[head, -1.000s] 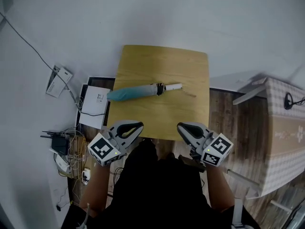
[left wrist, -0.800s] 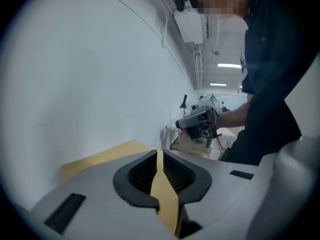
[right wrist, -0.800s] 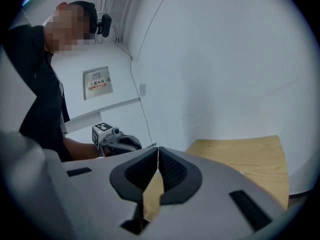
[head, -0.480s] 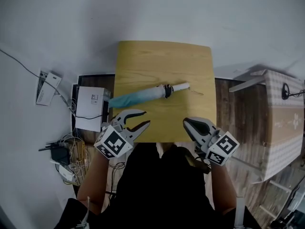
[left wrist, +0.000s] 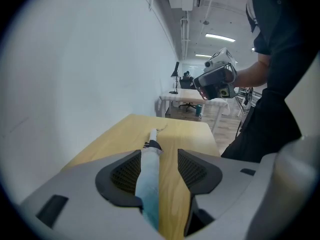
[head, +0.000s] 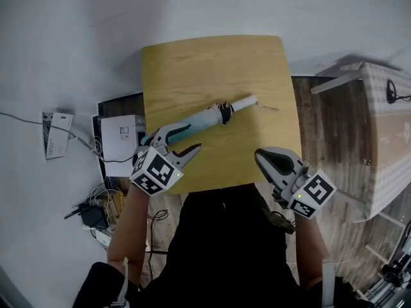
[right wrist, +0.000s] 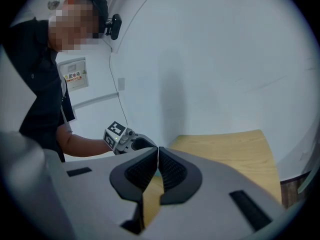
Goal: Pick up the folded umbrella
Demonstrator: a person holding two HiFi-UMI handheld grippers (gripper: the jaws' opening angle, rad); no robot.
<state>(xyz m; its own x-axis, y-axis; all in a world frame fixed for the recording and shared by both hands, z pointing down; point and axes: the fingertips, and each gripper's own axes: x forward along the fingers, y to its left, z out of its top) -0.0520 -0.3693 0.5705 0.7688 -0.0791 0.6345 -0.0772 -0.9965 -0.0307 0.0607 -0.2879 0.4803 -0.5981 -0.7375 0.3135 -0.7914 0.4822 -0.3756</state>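
Left gripper view: left gripper (left wrist: pixel 160 156) spread, just been opening, astride the fabric end of the folded umbrella (left wrist: pixel 149 174); pads (left wrist: pixel 126 170) not yet pressing. Lying diagonally on the table (head: pixel 212 63), handle (head: pixel 243 102) at far end. Right gripper (right wrist: pixel 158 156) pressed together, empty, well apart. Expect light, stiff along the shaft, soft slippery cloth outside. Close firmly on the bundled canopy; keep level against tipping.

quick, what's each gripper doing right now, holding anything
Left gripper: open, jaws have just been opening, folded umbrella between them but not clamped.
Right gripper: shut, holding nothing.
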